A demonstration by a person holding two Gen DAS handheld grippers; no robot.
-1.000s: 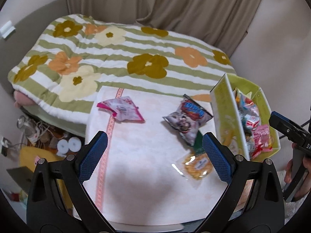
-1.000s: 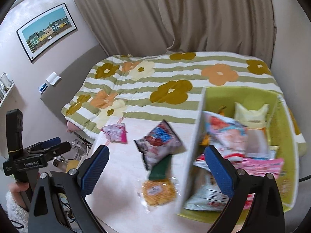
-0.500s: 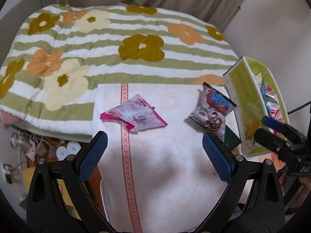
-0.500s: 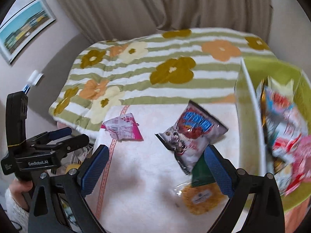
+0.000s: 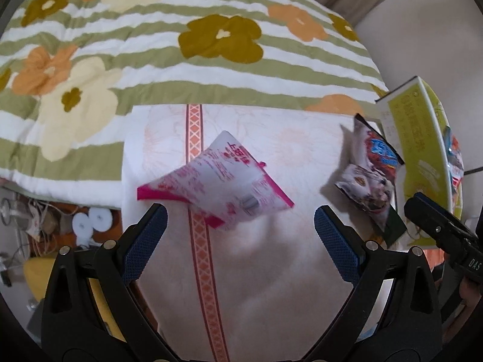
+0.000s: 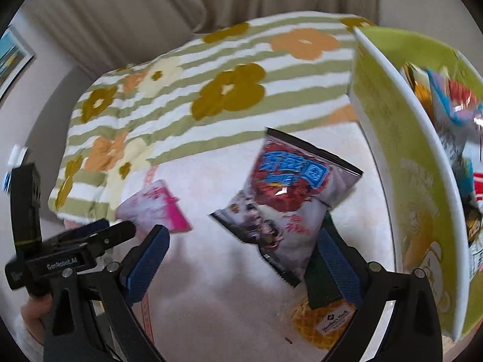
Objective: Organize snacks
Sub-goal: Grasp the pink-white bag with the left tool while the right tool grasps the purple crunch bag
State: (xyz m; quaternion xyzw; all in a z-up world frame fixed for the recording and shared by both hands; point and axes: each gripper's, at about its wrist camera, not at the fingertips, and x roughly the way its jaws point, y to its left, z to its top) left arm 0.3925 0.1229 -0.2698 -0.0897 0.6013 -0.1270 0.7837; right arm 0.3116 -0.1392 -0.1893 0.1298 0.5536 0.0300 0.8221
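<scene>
Right claw (image 6: 241, 265) half hides the waffle pack (image 6: 324, 321).

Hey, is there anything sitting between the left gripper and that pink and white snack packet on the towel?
Nothing visible. The left gripper is open, and the pink and white snack packet lies flat on the white towel just ahead of its fingertips, with only bare towel between them.

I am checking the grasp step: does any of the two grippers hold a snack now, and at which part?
Nothing is held. The left gripper and right gripper are both open, above the pink packet and red-and-blue bag.
</scene>
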